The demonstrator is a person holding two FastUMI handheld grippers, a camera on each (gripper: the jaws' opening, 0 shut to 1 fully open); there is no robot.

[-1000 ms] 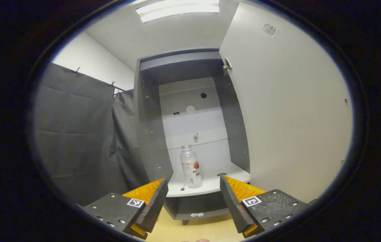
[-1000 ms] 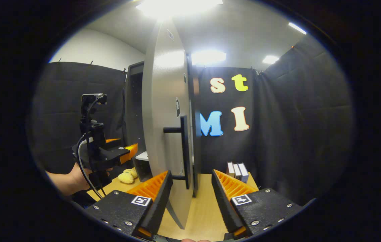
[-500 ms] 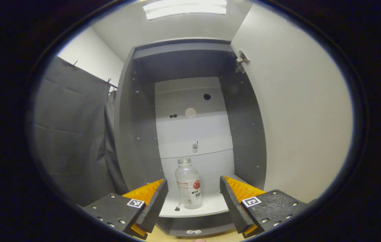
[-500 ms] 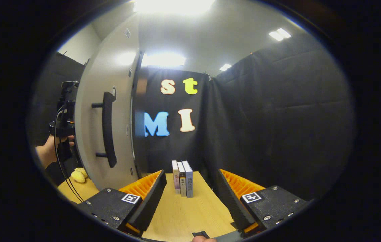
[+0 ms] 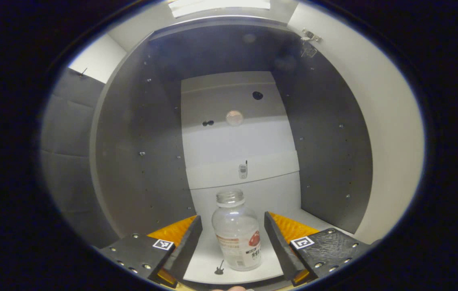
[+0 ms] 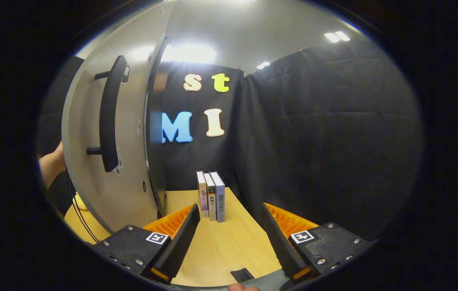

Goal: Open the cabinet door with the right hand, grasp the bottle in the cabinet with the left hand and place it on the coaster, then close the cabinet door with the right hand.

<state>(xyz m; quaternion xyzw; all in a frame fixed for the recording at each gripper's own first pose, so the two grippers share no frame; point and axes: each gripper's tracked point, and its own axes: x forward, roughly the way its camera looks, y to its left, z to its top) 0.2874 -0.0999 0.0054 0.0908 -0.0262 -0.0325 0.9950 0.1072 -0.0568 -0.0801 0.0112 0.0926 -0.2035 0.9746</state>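
A clear plastic bottle [image 5: 238, 231] with a red-and-white label stands upright, uncapped, on the white shelf [image 5: 209, 264] inside the open grey cabinet [image 5: 140, 133]. My left gripper [image 5: 233, 238] is open, its fingers reaching to either side of the bottle with gaps on both sides. The cabinet door [image 6: 91, 121] stands swung open at the left of the right gripper view, its dark bar handle [image 6: 110, 115] facing me. Over the wooden table [image 6: 221, 250], my right gripper [image 6: 229, 238] is open and holds nothing, away from the door.
Three books [image 6: 211, 196] stand upright on the table beside the cabinet, ahead of the right gripper. A person's hand and sleeve [image 6: 51, 169] show past the door's edge. The inner face of the open door [image 5: 386, 133] flanks the left gripper on its right.
The left gripper has advanced into the cabinet until the bottle sits between its fingers. The right gripper has swung right, off the door handle, toward the books.
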